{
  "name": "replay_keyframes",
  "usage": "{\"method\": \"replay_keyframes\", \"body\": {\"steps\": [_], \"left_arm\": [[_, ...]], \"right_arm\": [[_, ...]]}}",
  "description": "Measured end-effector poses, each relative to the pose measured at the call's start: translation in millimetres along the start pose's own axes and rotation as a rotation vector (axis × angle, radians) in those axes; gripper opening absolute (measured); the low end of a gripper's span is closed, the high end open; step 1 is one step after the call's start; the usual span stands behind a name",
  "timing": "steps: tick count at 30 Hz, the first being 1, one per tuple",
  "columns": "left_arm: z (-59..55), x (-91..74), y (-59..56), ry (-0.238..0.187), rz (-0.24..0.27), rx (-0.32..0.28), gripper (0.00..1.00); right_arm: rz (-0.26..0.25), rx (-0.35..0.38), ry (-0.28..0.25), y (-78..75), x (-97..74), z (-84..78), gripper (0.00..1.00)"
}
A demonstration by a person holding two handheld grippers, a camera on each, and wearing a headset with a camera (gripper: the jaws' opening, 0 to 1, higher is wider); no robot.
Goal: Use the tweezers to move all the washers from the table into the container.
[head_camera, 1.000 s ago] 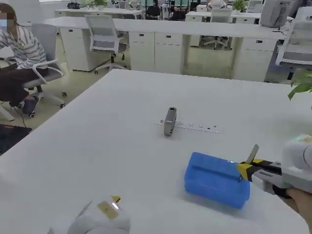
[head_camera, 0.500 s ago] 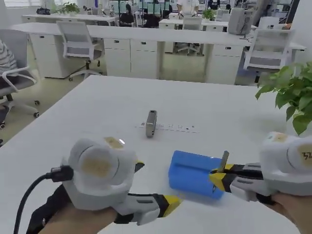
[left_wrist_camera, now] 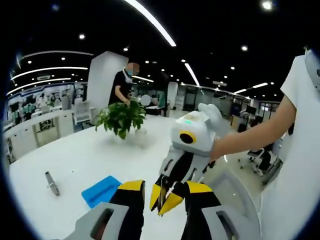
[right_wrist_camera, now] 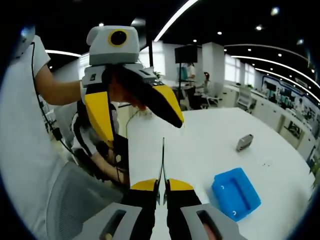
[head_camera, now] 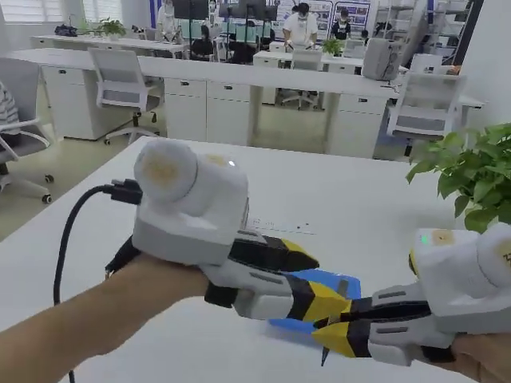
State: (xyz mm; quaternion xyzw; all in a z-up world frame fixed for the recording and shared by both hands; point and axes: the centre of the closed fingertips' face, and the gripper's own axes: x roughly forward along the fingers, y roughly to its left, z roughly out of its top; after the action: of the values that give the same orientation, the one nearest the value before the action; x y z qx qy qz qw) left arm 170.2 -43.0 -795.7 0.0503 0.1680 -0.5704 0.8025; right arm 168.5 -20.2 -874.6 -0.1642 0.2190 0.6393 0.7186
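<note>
My right gripper [head_camera: 318, 331] [right_wrist_camera: 162, 185] is shut on thin metal tweezers [right_wrist_camera: 163, 159], whose tip [head_camera: 323, 358] points down and left. My left gripper [head_camera: 332, 284] [left_wrist_camera: 165, 189] is open, held up in the air with its jaws just in front of the right gripper's yellow tips. The blue container [head_camera: 342, 284] [right_wrist_camera: 235, 193] [left_wrist_camera: 102, 190] lies on the white table behind both grippers, partly hidden in the head view. A faint row of tiny washers [head_camera: 276, 227] lies farther back on the table.
A small grey metal block [right_wrist_camera: 244, 142] [left_wrist_camera: 51, 183] lies on the table beyond the container. A potted plant [head_camera: 467, 171] stands at the table's right edge. Desks, chairs and people fill the office behind.
My left gripper has risen from the lower left and swung right until its jaws meet the right gripper's tips. The right gripper with the tweezers has drawn back from the container. The head camera has tilted up.
</note>
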Motion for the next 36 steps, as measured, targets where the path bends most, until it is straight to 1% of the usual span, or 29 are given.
{"method": "replay_keyframes", "body": {"steps": [1, 2, 3, 4, 6, 8, 11, 12, 13, 15, 16, 19, 20, 22, 23, 26, 28, 30, 33, 36], "left_arm": [[0.5, 1.7, -1.1, 0.003, -0.018, 0.014, 0.24], [1.1, 2.9, -1.0, 0.003, -0.022, 0.017, 0.21], [1.6, 4.9, -2.2, 0.006, -0.039, 0.023, 0.19], [1.4, 6.2, -2.9, 0.01, -0.049, 0.023, 0.16], [-0.1, 8.7, -7.2, 0.021, -0.088, 0.035, 0.1], [-2.5, 11.4, -7.9, 0.033, -0.099, 0.044, 0.07], [-6.6, 14.6, -14.1, 0.058, -0.138, 0.054, 0.03], [-6.5, 15.9, -16.0, 0.058, -0.147, 0.068, 0.02], [-6.3, 16.8, -15.8, 0.055, -0.144, 0.08, 0.01], [-7.0, 17.8, -16.0, 0.067, -0.148, 0.113, 0.0], [-7.4, 18.9, -18.7, 0.08, -0.165, 0.124, 0.0], [-5.5, 21.8, -18.7, 0.092, -0.178, 0.167, 0.0], [-4.4, 22.8, -18.3, 0.096, -0.179, 0.17, 0.0], [-2.4, 23.6, -16.8, 0.107, -0.19, 0.176, 0.0], [-1.3, 23.8, -16.0, 0.109, -0.191, 0.177, 0.0], [-0.8, 24.6, -13.2, 0.127, -0.19, 0.182, 0.0], [1.0, 24.8, -12.1, 0.123, -0.194, 0.181, 0.0], [3.1, 25.6, -10.3, 0.115, -0.195, 0.176, 0.0], [2.5, 26.9, -7.5, 0.117, -0.193, 0.18, 0.0], [2.5, 27.8, -1.9, 0.115, -0.19, 0.181, 0.0]], "right_arm": [[0.012, -0.014, 0.005, 2.5, -1.0, 1.4, 0.03], [0.019, -0.031, 0.01, 4.0, -1.5, 2.0, 0.03], [0.027, -0.048, 0.015, 5.9, -2.0, 2.6, 0.03], [0.032, -0.05, 0.016, 6.5, -2.4, 3.0, 0.03], [0.049, -0.056, 0.009, 9.0, -3.8, 5.0, 0.03], [0.072, -0.06, 0.009, 12.8, -4.7, 5.7, 0.03], [0.087, -0.069, 0.016, 15.5, -5.5, 4.3, 0.03], [0.091, -0.066, 0.017, 15.9, -5.8, 3.5, 0.03], [0.091, -0.071, 0.016, 15.5, -6.3, 2.7, 0.03], [0.096, -0.068, 0.018, 15.6, -6.6, 1.0, 0.03], [0.097, -0.071, 0.016, 15.6, -6.8, 0.4, 0.03], [0.101, -0.055, -0.003, 15.5, -7.4, 1.5, 0.04], [0.092, -0.049, -0.008, 13.8, -7.5, 2.0, 0.04], [0.096, -0.002, -0.03, 11.9, -8.4, 3.5, 0.05], [0.09, 0.029, -0.044, 9.6, -9.2, 4.6, 0.05], [0.067, 0.041, -0.053, 2.3, -10.7, 2.2, 0.07], [0.066, 0.055, -0.047, -0.4, -10.0, -2.1, 0.1], [0.065, 0.057, -0.042, -1.7, -9.4, -5.5, 0.1], [0.064, 0.066, -0.04, -6.6, -8.4, -9.5, 0.09], [0.061, 0.073, -0.035, -11.3, -7.5, -14.5, 0.09]]}}
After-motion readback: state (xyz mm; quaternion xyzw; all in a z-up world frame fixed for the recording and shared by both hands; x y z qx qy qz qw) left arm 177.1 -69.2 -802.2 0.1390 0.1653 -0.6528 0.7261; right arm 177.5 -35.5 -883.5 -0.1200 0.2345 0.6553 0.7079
